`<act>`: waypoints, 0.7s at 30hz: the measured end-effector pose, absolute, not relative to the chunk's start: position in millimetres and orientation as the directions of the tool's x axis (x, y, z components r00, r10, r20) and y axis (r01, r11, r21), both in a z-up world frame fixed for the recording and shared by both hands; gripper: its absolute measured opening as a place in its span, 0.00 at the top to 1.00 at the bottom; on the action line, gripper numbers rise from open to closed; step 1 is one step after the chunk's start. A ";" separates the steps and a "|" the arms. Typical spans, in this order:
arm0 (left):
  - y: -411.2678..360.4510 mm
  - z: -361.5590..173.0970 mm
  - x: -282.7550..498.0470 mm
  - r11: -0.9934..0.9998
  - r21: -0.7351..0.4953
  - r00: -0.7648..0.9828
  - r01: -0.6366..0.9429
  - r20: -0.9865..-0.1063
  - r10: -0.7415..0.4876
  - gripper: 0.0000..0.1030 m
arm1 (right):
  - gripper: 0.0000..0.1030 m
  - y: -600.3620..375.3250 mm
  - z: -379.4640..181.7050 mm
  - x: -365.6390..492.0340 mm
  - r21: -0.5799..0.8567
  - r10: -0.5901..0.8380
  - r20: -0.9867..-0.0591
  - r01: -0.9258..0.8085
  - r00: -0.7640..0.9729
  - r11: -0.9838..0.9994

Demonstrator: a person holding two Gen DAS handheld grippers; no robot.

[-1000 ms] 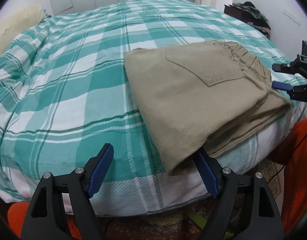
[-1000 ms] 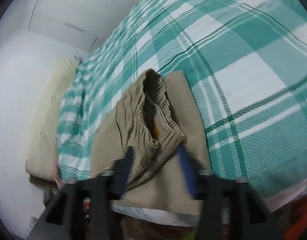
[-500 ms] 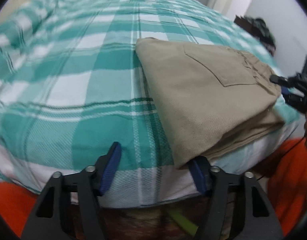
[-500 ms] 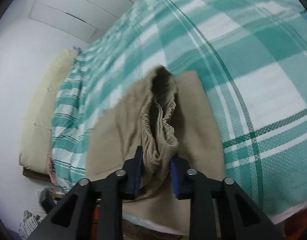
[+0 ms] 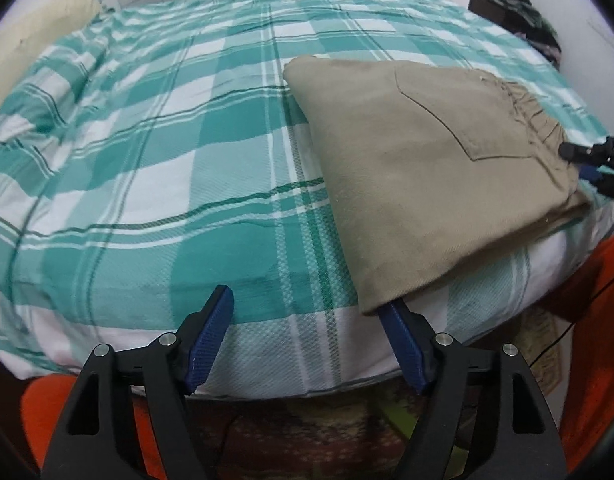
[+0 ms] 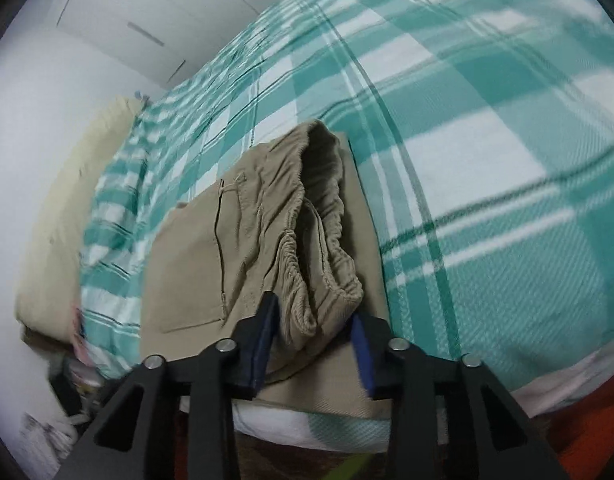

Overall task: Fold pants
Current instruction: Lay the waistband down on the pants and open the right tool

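The beige cotton pants point(image 5: 423, 184) lie already folded into a thick rectangle on the bed with the green and white checked cover point(image 5: 155, 152), close to its near edge, with the nearest corner hanging a little over the edge. The long axis of the bundle goes from this near corner away toward the elastic gathered waistband point(image 6: 307, 240), which is at the right end.

The left gripper point(image 5: 307, 344) has its jaws wide apart. Its right pad point(image 5: 403, 352) is just under the hanging corner of the pants, and its left pad point(image 5: 211, 340) is over bare cover, so nothing is between them.

The right gripper point(image 6: 313, 344) is at the waistband end. Its jaws stand on both sides of the bunched waistband, which sits in the gap. They look partly open and not pressing, but I cannot tell this for sure.

In my judgement, the folding is almost finished. The right gripper is nearer to the fabric and can take the waistband by closing. The left gripper must move a little to the right to have the corner between its jaws.
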State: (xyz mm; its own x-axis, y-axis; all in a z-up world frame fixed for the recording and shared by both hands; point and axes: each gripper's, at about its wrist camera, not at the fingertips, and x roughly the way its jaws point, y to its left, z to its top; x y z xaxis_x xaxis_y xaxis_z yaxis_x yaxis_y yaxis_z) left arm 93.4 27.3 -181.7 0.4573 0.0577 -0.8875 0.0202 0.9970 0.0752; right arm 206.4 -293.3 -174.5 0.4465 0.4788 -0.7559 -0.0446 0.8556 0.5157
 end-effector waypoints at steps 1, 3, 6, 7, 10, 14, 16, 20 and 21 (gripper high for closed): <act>25.9 -180.5 92.2 0.996 0.091 0.458 0.021 -0.886 0.071 0.26 | 0.62 -291.5 -172.4 205.8 0.502 0.470 -0.759 -0.053 0.451 0.863; 24.4 -179.3 91.4 0.993 0.113 0.458 0.029 -0.884 0.087 0.26 | 0.61 -290.7 -170.7 204.4 0.487 0.458 -0.762 -0.060 0.457 0.871; 22.6 -180.9 91.5 0.990 0.135 0.451 0.042 -0.887 0.101 0.26 | 0.60 -289.9 -169.1 203.0 0.468 0.445 -0.765 -0.072 0.466 0.881; 22.4 -181.1 91.3 0.990 0.136 0.450 0.043 -0.887 0.102 0.26 | 0.60 -291.7 -169.0 202.3 0.467 0.444 -0.765 -0.072 0.467 0.881; 24.5 -180.9 91.7 0.991 0.131 0.445 0.039 -0.890 0.100 0.25 | 0.60 -295.2 -169.0 201.4 0.473 0.446 -0.763 -0.068 0.468 0.879; 25.5 -181.1 91.9 0.991 0.131 0.434 0.033 -0.895 0.104 0.24 | 0.53 -299.2 -165.8 200.8 0.453 0.422 -0.768 -0.057 0.483 0.890; 25.9 -182.1 91.5 0.990 0.137 0.417 0.036 -0.902 0.110 0.24 | 0.51 -305.5 -163.1 200.1 0.452 0.410 -0.764 -0.039 0.499 0.891; 30.0 -183.9 83.4 0.988 0.139 0.357 0.069 -0.928 0.105 0.24 | 0.49 -313.4 -154.1 201.8 0.424 0.379 -0.768 -0.032 0.516 0.905; 31.7 -182.3 79.9 0.988 0.135 0.349 0.078 -0.932 0.100 0.24 | 0.49 -313.0 -147.6 202.5 0.395 0.356 -0.771 -0.043 0.528 0.918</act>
State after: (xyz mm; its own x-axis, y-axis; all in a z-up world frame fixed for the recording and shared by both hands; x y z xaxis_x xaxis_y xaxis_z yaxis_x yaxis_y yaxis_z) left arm 79.9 31.7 -182.3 0.3487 0.1002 -0.9319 0.0781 0.9877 0.1354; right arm 202.5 -313.0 -147.6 0.5280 0.3563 -0.7709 -0.0427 0.9177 0.3949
